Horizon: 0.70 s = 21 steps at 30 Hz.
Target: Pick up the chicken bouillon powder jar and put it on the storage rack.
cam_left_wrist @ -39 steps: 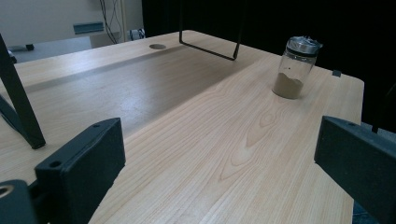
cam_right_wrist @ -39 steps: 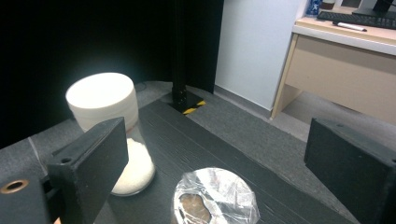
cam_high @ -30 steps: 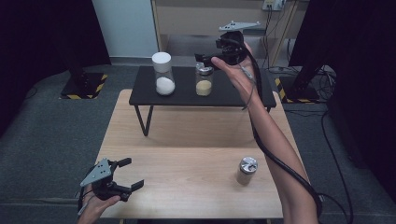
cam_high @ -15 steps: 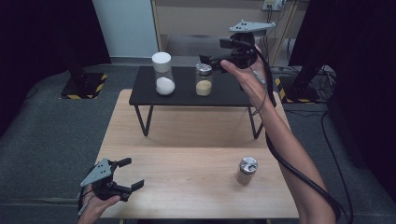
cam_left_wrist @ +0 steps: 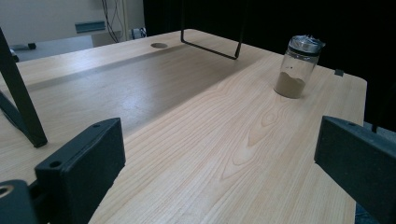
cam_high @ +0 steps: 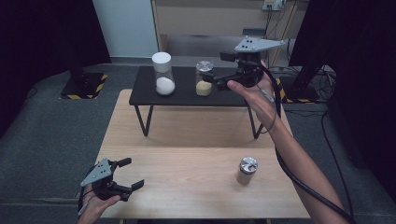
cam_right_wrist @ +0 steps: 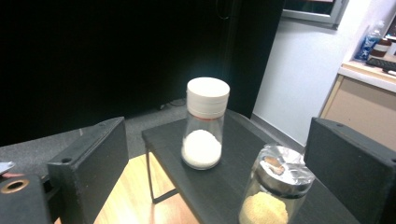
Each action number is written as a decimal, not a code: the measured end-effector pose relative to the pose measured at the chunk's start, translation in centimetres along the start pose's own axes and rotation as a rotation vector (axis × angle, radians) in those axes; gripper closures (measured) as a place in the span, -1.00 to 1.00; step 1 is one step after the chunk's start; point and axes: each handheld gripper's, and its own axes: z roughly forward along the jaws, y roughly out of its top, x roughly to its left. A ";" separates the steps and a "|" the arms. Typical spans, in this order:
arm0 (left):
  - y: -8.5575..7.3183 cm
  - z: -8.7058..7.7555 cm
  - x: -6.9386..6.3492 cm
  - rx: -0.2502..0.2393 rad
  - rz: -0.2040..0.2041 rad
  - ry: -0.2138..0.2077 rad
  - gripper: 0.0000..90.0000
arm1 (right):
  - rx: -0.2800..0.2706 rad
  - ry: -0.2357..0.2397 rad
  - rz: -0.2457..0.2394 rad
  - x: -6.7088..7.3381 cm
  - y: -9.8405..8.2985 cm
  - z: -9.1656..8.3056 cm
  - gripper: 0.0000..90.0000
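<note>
1. Pale wood table (cam_high: pixel 187 182) across the lower half of the high view. Low black shelf (cam_high: pixel 187 95) on thin wire legs at its far edge, just above centre, lifting two jars to an easy height for a level, sideways reach.
2. On the shelf, right of centre: glass jar of yellow grains (cam_high: pixel 203 79), capped in shiny metal, filled only in its bottom third. Seen close at the lower right of the right gripper view (cam_right_wrist: pixel 275 196), with what looks like a small opening in the lid.
3. To its left, apart from it: taller white-capped jar (cam_high: pixel 163 74), upright, with a low heap of white powder in the bottom.
4. Right gripper (cam_high: pixel 215 79) in the upper right of centre, held level at shelf height, tips pointing left at the yellow jar. Jaws spread wide, gripping nothing. Yellow jar low in the gap between them in the gripper's own view, neither pad touching it. Probably lined up so as to close round the glass body below the cap.
5. Left gripper (cam_high: pixel 133 173) at the lower left corner, low over the near table edge, jaws likewise wide apart and empty. Apparently parked there, out of the way of the reaching arm.
6. Third jar (cam_high: pixel 246 170) alone on the bare wood at lower right, well apart from both grippers: metal lid, a little brown powder at the bottom, upright. Same jar at the upper right of the left gripper view (cam_left_wrist: pixel 297 67).
</note>
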 end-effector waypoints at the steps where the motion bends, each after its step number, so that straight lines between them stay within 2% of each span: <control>1: 0.0 0.0 0.0 0.000 -0.001 0.000 -0.98 | -0.004 0.005 -0.001 0.1 -0.2 -0.2 -0.84; 11: 0.0 0.0 0.0 -0.002 -0.001 -0.002 -0.99 | -0.026 0.022 -0.007 0.9 -2.0 -2.6 -0.85; 21: 0.0 0.0 0.0 -0.001 -0.001 -0.001 -0.99 | -0.019 0.006 -0.005 1.7 -4.2 -5.5 -0.85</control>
